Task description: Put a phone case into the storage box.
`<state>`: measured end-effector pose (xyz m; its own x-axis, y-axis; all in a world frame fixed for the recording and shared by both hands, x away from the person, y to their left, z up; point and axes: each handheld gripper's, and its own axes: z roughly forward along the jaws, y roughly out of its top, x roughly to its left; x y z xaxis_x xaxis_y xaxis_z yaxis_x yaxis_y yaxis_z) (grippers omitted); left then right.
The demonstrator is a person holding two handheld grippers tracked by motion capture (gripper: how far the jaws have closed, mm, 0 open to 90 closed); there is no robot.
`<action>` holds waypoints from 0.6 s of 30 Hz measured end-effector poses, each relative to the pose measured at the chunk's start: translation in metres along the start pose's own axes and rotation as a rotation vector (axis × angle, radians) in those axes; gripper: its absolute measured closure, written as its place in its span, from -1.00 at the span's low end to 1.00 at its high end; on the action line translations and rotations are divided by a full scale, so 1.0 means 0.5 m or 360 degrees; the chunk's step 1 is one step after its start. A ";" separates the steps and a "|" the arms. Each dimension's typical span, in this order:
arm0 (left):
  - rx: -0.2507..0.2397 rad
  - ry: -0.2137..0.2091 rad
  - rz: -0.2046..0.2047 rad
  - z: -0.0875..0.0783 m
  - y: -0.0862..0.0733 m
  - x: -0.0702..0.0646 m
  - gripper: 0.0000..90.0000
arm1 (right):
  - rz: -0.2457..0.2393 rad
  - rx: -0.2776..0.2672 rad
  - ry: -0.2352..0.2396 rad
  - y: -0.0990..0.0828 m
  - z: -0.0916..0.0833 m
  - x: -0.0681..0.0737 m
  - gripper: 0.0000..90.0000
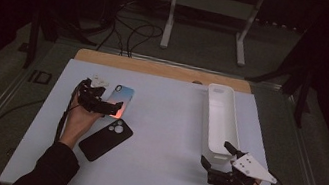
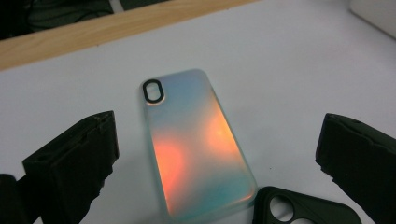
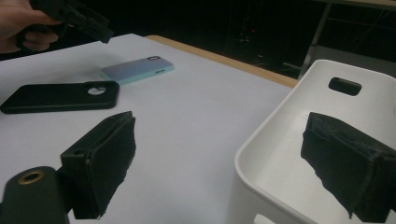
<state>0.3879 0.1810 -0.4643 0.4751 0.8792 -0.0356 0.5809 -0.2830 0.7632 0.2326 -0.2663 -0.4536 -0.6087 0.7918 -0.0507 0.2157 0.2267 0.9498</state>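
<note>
From the high view, two phone cases lie on the white table top (image 1: 165, 138) — one iridescent case (image 1: 119, 99) right at the tips of the left gripper (image 1: 99, 104), and one black case (image 1: 106, 139) just beside it, nearer the person. There is one white bin (image 1: 221, 122), and the right gripper (image 1: 219, 161) sits at its near end, one jaw to each side of the bin's near corner. In the left gripper view, the jaws stand wide apart with nothing between their pads; the iridescent case (image 2: 194, 144) lies flat on the table ahead, framed between them but apart from both, and the black case (image 2: 299, 210) pokes in low beside the right-hand jaw. In the right gripper view, the jaws are spread wide and hold nothing — one hangs over the table, the other over the inside of the bin (image 3: 299, 140), whose rim passes between them; both cases (image 3: 60, 97) (image 3: 138, 69) lie well off beyond the left-hand jaw, near the left gripper (image 3: 70, 16).
</note>
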 end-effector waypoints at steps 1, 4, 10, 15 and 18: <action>0.0014 -0.0001 -0.0007 0.004 0.000 0.001 -1.00 | 0.0001 0.0000 0.0000 0.000 0.000 0.000 -0.78; 0.0051 0.0006 -0.0018 0.016 -0.001 0.002 -1.00 | 0.0001 0.0000 0.0002 0.000 0.000 0.000 -0.78; 0.0106 0.0019 -0.0031 0.038 0.002 0.003 -1.00 | -0.0002 0.0002 0.0005 0.000 0.001 0.000 -0.78; 0.0162 0.0064 -0.0043 0.063 0.004 -0.003 -1.00 | 0.0004 0.0002 0.0003 -0.001 0.001 -0.001 -0.78; 0.0193 0.0068 -0.0069 0.075 0.001 0.001 -1.00 | 0.0004 -0.0003 0.0007 -0.001 0.001 -0.001 -0.78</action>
<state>0.4132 0.1670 -0.4881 0.4207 0.9064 -0.0375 0.6772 -0.2862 0.6779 0.2333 -0.2667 -0.4542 -0.6113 0.7900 -0.0473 0.2156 0.2237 0.9505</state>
